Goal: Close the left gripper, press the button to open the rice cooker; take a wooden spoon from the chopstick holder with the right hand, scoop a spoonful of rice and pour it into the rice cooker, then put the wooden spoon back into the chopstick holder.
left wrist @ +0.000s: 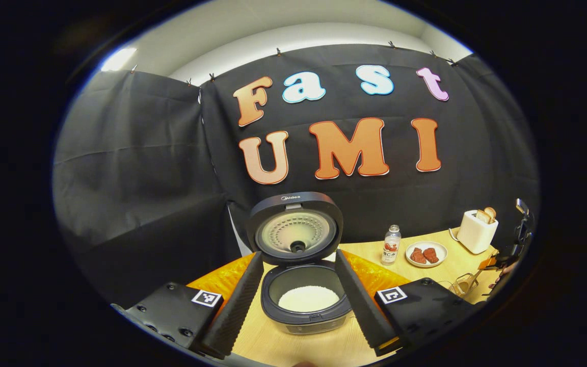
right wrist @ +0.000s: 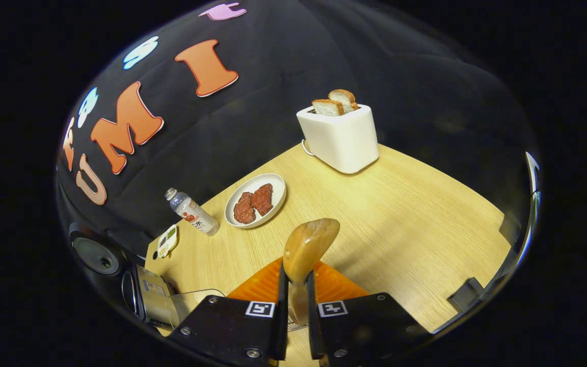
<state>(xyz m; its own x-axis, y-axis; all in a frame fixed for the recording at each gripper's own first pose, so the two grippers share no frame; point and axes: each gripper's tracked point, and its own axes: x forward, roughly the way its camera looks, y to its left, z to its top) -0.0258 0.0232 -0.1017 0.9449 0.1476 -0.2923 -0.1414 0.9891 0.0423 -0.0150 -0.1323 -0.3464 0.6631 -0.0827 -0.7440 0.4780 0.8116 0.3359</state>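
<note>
two views, one stage of the task.

left gripper view: rice cooker (left wrist: 301, 265) stands on the surface (left wrist: 293, 344) w/ lid (left wrist: 295, 229) swung up, so the button step reads as done. white rice (left wrist: 309, 298) lies in the inner pot; whether it includes the poured spoonful can't be told. left hand-held gripper (left wrist: 298, 300) has its fingers spread wide apart, one either side of the cooker as framed, touching nothing. behind, to the right: bottle (left wrist: 391, 245), plate (left wrist: 426, 254) w/ two reddish pieces, toaster (left wrist: 477, 231) w/ bread. far right edge: a second gripper, small and blurred, above a wire holder (left wrist: 462, 284), probably the chopstick holder.

right gripper view: right hand-held gripper (right wrist: 293, 311) is clamped on the handle of the wooden spoon (right wrist: 306, 250); bowl of spoon points up and away, and looks empty, no grains seen on it. directly under the fingers a bit of wire rim (right wrist: 293, 324) shows, so the spoon seems to sit at or just over the holder. same bottle (right wrist: 191, 212), plate (right wrist: 256, 200), toaster (right wrist: 339, 137) on the surface (right wrist: 400, 224).

progress (est.): lid open = done. spoon is in the grip w/ no load, so either just being taken out or going back in; frames don't settle which. at least left: release spoon in holder.
</note>
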